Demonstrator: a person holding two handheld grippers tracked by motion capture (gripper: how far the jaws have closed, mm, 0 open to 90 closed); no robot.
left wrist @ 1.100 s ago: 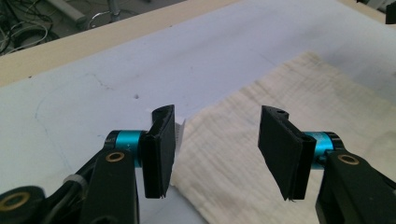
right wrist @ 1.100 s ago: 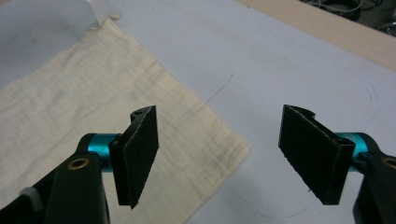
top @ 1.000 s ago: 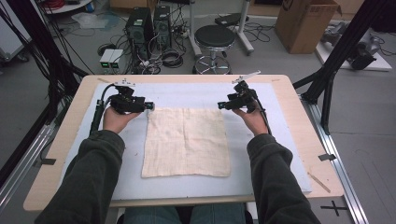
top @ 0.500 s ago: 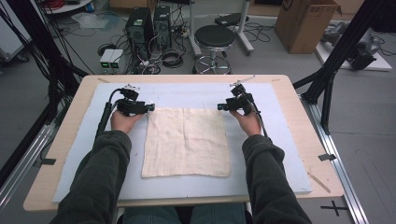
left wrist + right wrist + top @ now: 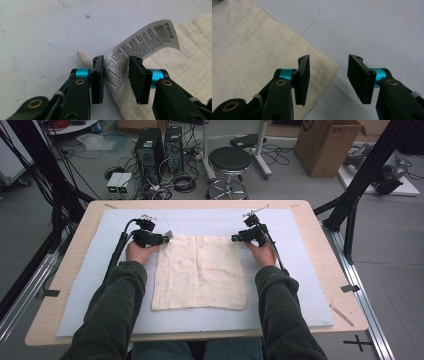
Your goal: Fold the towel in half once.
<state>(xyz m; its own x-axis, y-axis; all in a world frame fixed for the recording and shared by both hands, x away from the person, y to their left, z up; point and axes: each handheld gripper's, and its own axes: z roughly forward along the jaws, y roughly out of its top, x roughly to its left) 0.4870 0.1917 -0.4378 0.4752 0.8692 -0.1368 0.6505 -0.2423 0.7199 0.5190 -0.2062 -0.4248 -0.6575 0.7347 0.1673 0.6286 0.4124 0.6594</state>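
Observation:
A cream square cloth (image 5: 200,272) lies flat on the white mat (image 5: 90,285). My left gripper (image 5: 167,237) is at its far left corner. In the left gripper view the jaws (image 5: 116,82) have just been closing. They straddle the cloth's white care label (image 5: 142,42) and the corner (image 5: 83,56), with a gap still showing. My right gripper (image 5: 235,239) is at the far right corner. Its jaws (image 5: 328,77) have also just been closing and stand apart, low over the cloth's corner (image 5: 329,66), not pressing it.
The mat covers most of a wooden table (image 5: 320,235). Black frame struts (image 5: 360,195) rise at both sides. Beyond the far edge stand a stool (image 5: 230,160), computer cases (image 5: 160,145) with cables, and a cardboard box (image 5: 325,145).
Both hands have sunk toward the mat at the cloth's far corners. Both pairs of jaws are narrower than before.

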